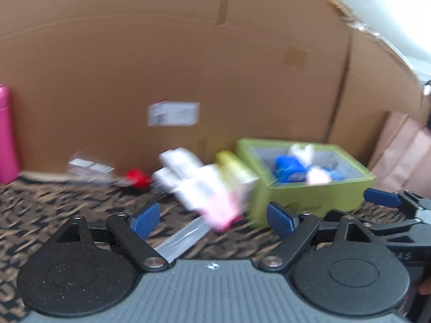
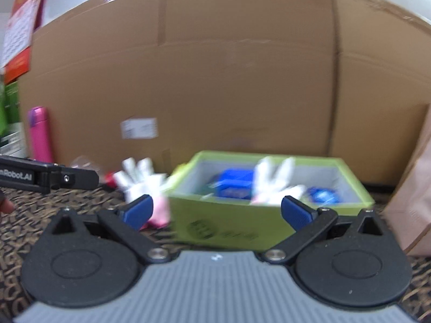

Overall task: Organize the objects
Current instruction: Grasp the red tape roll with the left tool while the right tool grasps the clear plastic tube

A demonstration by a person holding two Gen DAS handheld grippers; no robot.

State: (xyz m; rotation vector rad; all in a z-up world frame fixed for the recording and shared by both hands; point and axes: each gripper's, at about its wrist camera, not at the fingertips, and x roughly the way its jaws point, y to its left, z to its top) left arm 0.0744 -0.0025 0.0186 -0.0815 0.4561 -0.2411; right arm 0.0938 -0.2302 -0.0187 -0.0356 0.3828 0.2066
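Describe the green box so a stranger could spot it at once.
Find the huge cardboard carton standing on the patterned carpet. In front of it sits the green box, open-topped with a grey lining. Unlike the loose items beside it, it holds blue packets and a white toy.

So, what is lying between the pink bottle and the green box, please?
In the right wrist view, between the pink bottle and the green box lie a clear plastic item, something red and a white-and-pink toy.
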